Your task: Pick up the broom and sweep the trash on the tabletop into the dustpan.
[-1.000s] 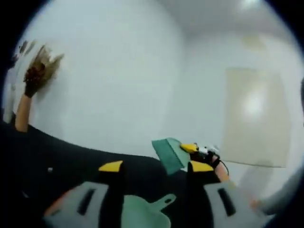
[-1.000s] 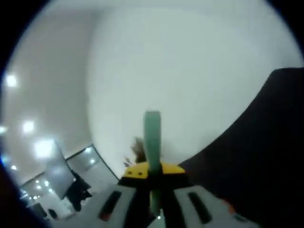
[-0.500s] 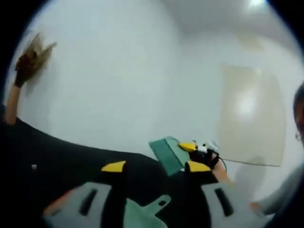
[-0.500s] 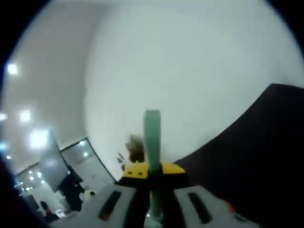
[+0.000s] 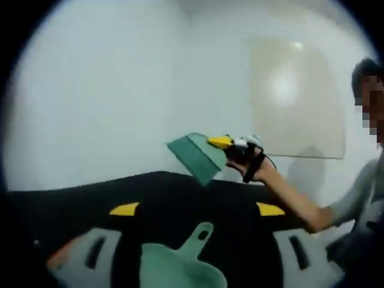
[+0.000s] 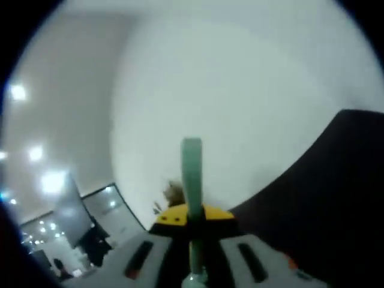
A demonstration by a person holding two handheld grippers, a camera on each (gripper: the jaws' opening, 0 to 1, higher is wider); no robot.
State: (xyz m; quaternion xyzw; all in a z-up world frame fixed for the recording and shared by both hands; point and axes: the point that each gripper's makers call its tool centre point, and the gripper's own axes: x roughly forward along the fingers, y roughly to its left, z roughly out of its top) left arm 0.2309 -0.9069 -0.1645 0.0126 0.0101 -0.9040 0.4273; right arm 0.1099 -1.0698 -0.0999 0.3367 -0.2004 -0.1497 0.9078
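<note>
The right gripper [image 6: 191,217] is clamped on the mint-green plastic broom [image 5: 198,157], held raised above the black surface [image 5: 180,192], apparently ready to sweep. The left gripper [image 5: 198,210] stands wide open, gripping nothing, over the mint-green dustpan [image 5: 180,270], which is cut off below. Trash is too blurred to place.

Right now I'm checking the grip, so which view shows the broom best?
The left gripper view: the broom head and the right gripper holding it are visible. The right gripper view shows just its green handle between closed jaws.
</note>
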